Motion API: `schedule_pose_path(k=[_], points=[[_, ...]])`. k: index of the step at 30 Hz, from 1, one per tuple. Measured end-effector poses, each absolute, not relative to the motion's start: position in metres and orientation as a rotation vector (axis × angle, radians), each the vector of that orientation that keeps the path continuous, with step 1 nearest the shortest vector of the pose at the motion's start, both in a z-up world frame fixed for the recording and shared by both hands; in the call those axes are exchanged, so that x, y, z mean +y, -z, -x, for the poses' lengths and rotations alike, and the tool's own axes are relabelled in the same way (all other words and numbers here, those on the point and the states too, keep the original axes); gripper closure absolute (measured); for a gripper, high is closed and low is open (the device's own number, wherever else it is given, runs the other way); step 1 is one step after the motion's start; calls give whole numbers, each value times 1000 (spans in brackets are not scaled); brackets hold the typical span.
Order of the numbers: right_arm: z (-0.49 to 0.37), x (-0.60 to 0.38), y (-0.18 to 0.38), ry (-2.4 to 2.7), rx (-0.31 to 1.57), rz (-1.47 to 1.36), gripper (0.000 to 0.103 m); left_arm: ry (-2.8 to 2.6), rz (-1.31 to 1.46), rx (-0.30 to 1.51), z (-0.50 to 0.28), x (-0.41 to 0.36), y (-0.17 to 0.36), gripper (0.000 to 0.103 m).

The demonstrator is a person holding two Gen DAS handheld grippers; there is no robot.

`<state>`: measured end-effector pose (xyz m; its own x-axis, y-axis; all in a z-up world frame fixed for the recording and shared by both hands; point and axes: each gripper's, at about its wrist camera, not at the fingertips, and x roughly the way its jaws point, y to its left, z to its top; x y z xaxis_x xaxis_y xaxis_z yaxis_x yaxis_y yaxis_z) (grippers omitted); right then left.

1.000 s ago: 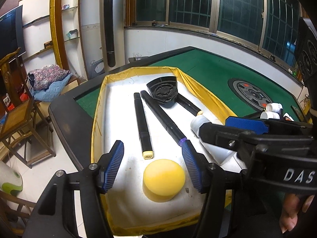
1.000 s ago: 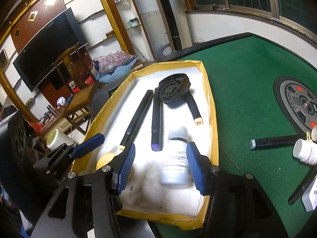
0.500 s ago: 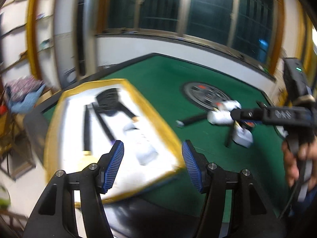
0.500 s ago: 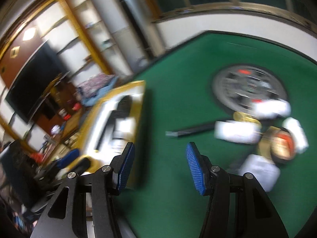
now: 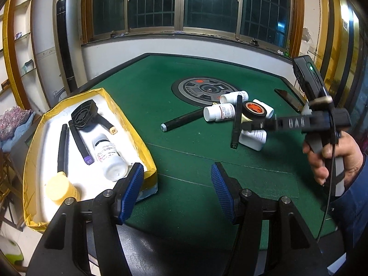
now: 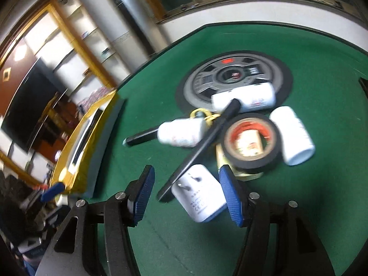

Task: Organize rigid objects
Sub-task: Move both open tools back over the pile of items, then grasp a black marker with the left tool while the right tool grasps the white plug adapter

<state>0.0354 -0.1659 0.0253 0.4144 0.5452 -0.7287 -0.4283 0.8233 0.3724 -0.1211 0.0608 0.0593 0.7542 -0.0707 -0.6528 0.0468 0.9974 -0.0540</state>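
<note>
A yellow-rimmed white tray (image 5: pixel 128 119) at the left holds a white bottle (image 5: pixel 109 158), black markers (image 5: pixel 79 141), a black fan-shaped part (image 5: pixel 84 115) and a yellow cylinder (image 5: pixel 60 187). My left gripper (image 5: pixel 177 174) stands open over bare green felt by the tray's near corner. On the felt lies a pile: black tape roll (image 6: pixel 251 142), white bottles (image 6: pixel 181 132), a black marker (image 6: pixel 207 140) and a white plug (image 6: pixel 200 197). My right gripper (image 6: pixel 186 184) hovers over the plug; its jaws are opening, the plug between them and apart from the pads.
A round grey control panel (image 5: pixel 204 89) is set in the middle of the green table. Another black marker (image 5: pixel 181 120) lies left of the pile. A dark phone (image 5: pixel 288 99) lies at the far right. A person's hand (image 5: pixel 331 158) grips the right tool's handle.
The white bottle, between the right gripper's jaws over the tray a second ago, now lies in the tray. Both grippers have swung right, the right one to the pile.
</note>
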Motion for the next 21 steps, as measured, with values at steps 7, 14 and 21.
schedule_pose_path(k=[7,14,21], points=[[-11,-135,-13,-526,984,166,53,88,34,731,115,54,-60,43],[11,-160,-20,-454,972,89,67,184,46,765,94,40,-66,43],[44,-210,-33,-419,906,-76,66,308,12,844,37,-5,-61,44]])
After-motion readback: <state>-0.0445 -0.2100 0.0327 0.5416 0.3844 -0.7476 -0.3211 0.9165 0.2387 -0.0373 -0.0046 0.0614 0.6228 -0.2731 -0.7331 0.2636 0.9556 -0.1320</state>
